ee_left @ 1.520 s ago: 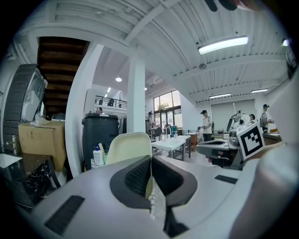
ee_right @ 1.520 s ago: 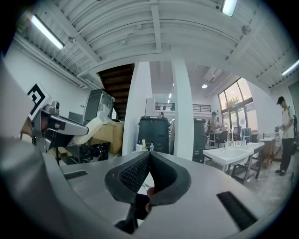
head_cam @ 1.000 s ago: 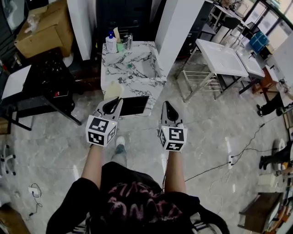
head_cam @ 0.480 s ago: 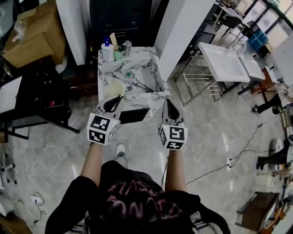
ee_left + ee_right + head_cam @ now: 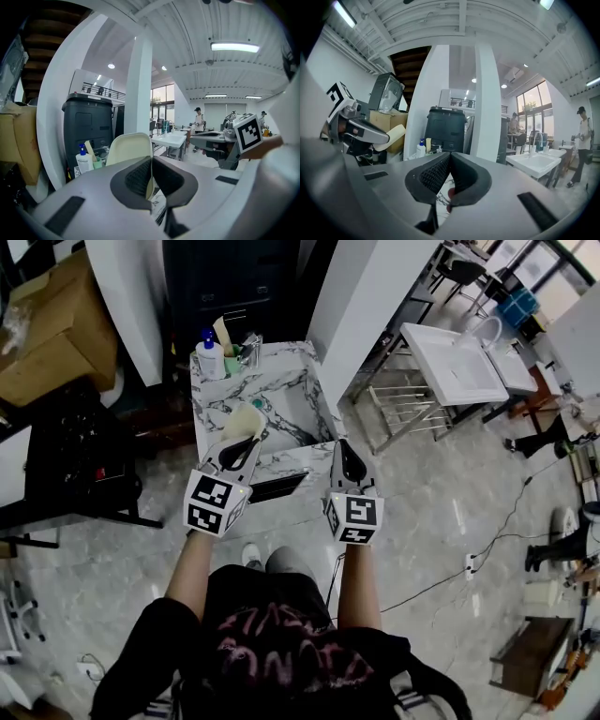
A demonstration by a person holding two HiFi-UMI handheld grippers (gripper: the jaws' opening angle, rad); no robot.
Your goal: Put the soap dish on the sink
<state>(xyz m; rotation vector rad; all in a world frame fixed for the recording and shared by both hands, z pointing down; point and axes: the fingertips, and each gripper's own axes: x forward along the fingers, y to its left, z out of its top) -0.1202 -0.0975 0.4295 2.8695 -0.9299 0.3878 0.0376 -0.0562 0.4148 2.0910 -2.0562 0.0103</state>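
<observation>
Right gripper (image 5: 449, 158) fingers (image 5: 433, 176) pressed together, nothing between.

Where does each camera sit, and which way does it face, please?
Head view: on the head, steeply down on left gripper, right gripper and sink; forearms, torso show.
Left gripper view: on that gripper, along jaws shut on the soap dish.
Right gripper view: on that gripper, along shut, empty jaws.
All share the soap dish.

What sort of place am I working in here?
Likely a large workshop or test hall, not a home bathroom: the marble-patterned sink unit stands free on a polished floor, a second white sink sits on a bare metal frame, and a cardboard box sits nearby.
</observation>
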